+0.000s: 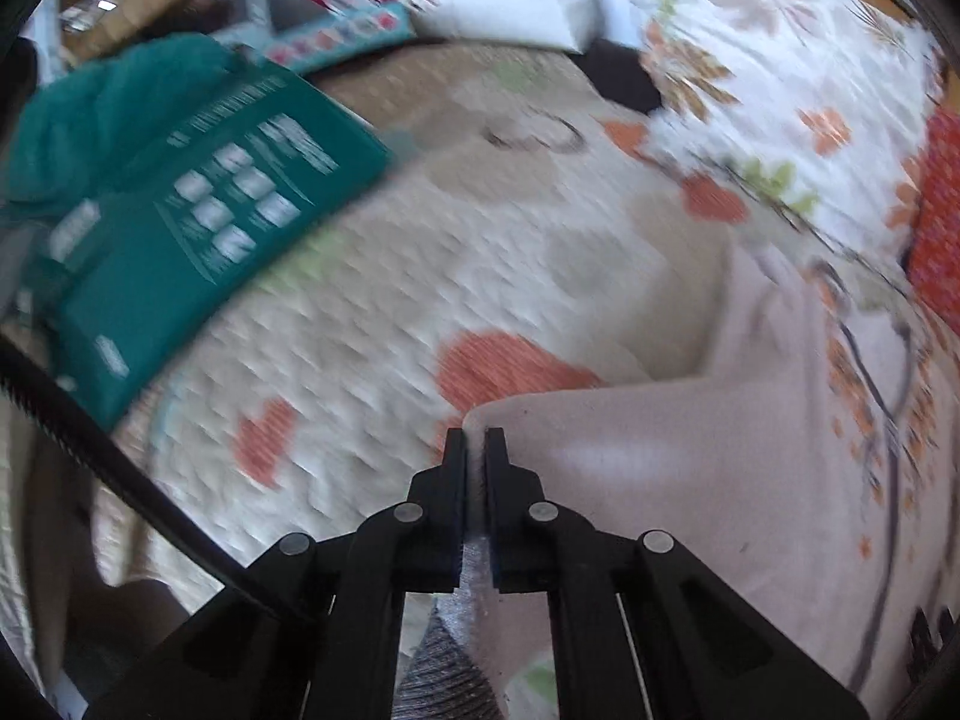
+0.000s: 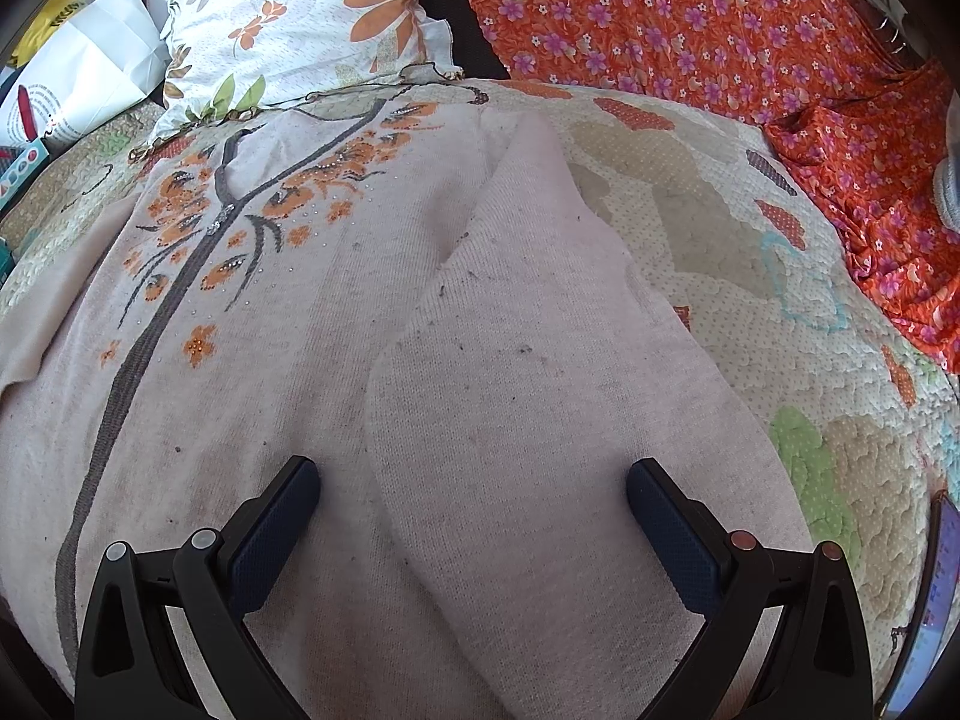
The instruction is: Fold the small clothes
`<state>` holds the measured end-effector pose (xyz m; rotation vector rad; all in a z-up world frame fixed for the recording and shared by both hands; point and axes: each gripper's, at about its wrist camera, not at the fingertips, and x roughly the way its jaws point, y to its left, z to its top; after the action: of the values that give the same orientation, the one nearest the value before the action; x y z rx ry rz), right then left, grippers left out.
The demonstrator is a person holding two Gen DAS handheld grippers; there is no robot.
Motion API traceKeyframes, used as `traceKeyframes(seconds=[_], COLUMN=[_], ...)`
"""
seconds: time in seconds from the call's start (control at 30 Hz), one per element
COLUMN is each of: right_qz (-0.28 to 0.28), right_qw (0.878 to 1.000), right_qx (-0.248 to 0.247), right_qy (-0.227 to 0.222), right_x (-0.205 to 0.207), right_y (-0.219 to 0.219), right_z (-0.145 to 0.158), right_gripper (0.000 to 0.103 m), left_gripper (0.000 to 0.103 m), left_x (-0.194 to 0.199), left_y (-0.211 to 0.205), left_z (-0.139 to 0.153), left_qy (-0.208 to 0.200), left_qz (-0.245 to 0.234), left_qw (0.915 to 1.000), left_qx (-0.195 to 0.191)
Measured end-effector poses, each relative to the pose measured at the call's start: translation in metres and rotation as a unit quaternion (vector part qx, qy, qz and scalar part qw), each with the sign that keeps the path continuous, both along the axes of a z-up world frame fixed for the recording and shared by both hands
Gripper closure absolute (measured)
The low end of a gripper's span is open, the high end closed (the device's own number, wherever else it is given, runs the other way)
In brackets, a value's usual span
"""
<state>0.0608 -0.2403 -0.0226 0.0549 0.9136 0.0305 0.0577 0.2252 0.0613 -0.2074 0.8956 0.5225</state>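
The pale knit sweater (image 2: pixel 336 360) lies spread on the quilted bedspread (image 2: pixel 750 276), one sleeve (image 2: pixel 540 324) folded across its front, so a hard pull could drag that sleeve askew. The left gripper (image 1: pixel 477 438) pinches its edge, jaws pressed together; the right gripper (image 2: pixel 474 480) hovers spread wide. Pillow (image 2: pixel 288 18), orange floral cloth (image 2: pixel 690 18) and teal box (image 1: pixel 198 210) crowd the bed.

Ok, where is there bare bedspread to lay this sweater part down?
Bare bedspread lies right of the sweater, up to the orange flowered cloth. In the left view, another patch lies between the sweater edge and the green box. Crowded near the pillow and white bag.
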Motion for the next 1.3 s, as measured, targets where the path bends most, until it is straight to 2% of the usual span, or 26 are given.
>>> traceKeyframes(seconds=[0.1, 0.17, 0.2, 0.23, 0.27, 0.3, 0.33, 0.37, 0.47, 0.53, 0.63, 0.67, 0.77, 0.9, 1.0, 1.13, 1.2, 1.3], right_qz=[0.000, 0.000, 0.000, 0.000, 0.000, 0.000, 0.000, 0.000, 0.000, -0.001, 0.006, 0.006, -0.016, -0.078, -0.131, -0.167, -0.158, -0.105], right_qw=[1.000, 1.000, 1.000, 1.000, 1.000, 1.000, 1.000, 1.000, 1.000, 1.000, 1.000, 0.999, 0.995, 0.988, 0.981, 0.976, 0.977, 0.986], right_qx=[0.000, -0.001, -0.001, 0.000, 0.000, -0.002, -0.002, -0.002, 0.003, 0.010, 0.022, 0.042, 0.085, 0.103, 0.127, 0.134, 0.140, 0.129], right_qy=[-0.001, -0.001, -0.001, 0.001, 0.001, 0.001, 0.001, 0.000, 0.002, 0.002, -0.006, -0.017, -0.055, -0.086, -0.064, -0.045, -0.011, -0.004], right_x=[0.000, 0.000, 0.000, 0.000, 0.000, 0.000, 0.000, 0.000, -0.001, -0.004, -0.015, -0.022, -0.040, -0.059, -0.067, -0.078, -0.075, -0.078], right_y=[0.000, 0.000, 0.000, 0.000, 0.000, 0.000, 0.001, 0.000, 0.000, -0.002, -0.003, -0.008, -0.031, -0.077, -0.124, -0.161, -0.157, -0.135], right_z=[0.000, 0.000, 0.000, 0.000, 0.000, 0.000, 0.000, 0.000, 0.001, 0.003, 0.015, 0.024, 0.050, 0.064, 0.058, 0.048, 0.040, 0.038], right_gripper=[0.000, 0.000, 0.000, 0.000, 0.000, 0.000, 0.000, 0.000, 0.000, 0.000, 0.012, 0.014, 0.014, 0.015, 0.027, 0.029, 0.029, 0.029], left_gripper=[0.094, 0.086, 0.079, 0.067, 0.059, 0.045, 0.039, 0.038, 0.027, 0.025, 0.025, 0.025, 0.024, 0.019, 0.019, 0.019, 0.019, 0.017], left_x=[-0.004, -0.011, -0.013, -0.015, -0.018, -0.020, -0.022, -0.026, -0.036, -0.042, -0.049, -0.051, -0.063, -0.074, -0.070, -0.065, -0.064, -0.065], left_y=[0.025, 0.039, 0.041, 0.041, 0.037, 0.031, 0.024, 0.013, -0.022, -0.048, -0.084, -0.095, -0.120, -0.143, -0.154, -0.161, -0.160, -0.162], left_z=[0.012, 0.014, 0.014, 0.015, 0.016, 0.018, 0.020, 0.024, 0.028, 0.029, 0.027, 0.026, 0.020, 0.000, -0.021, -0.044, -0.050, -0.052], left_qy=[-0.018, -0.022, -0.029, -0.038, -0.051, -0.066, -0.078, -0.095, -0.121, -0.124, -0.106, -0.099, -0.083, -0.052, -0.014, 0.025, 0.034, 0.034], left_qz=[0.086, 0.129, 0.129, 0.122, 0.108, 0.091, 0.078, 0.060, 0.013, -0.024, -0.090, -0.110, -0.149, -0.169, -0.186, -0.193, -0.191, -0.191], left_qw=[0.9933, 0.9876, 0.9885, 0.9902, 0.9922, 0.9934, 0.9939, 0.9937, 0.9926, 0.9919, 0.9895, 0.9880, 0.9840, 0.9819, 0.9789, 0.9781, 0.9776, 0.9785], left_qx=[0.075, 0.087, 0.074, 0.057, 0.036, 0.020, 0.010, 0.000, -0.007, -0.014, -0.038, -0.044, -0.053, -0.067, -0.083, -0.074, -0.081, -0.071])
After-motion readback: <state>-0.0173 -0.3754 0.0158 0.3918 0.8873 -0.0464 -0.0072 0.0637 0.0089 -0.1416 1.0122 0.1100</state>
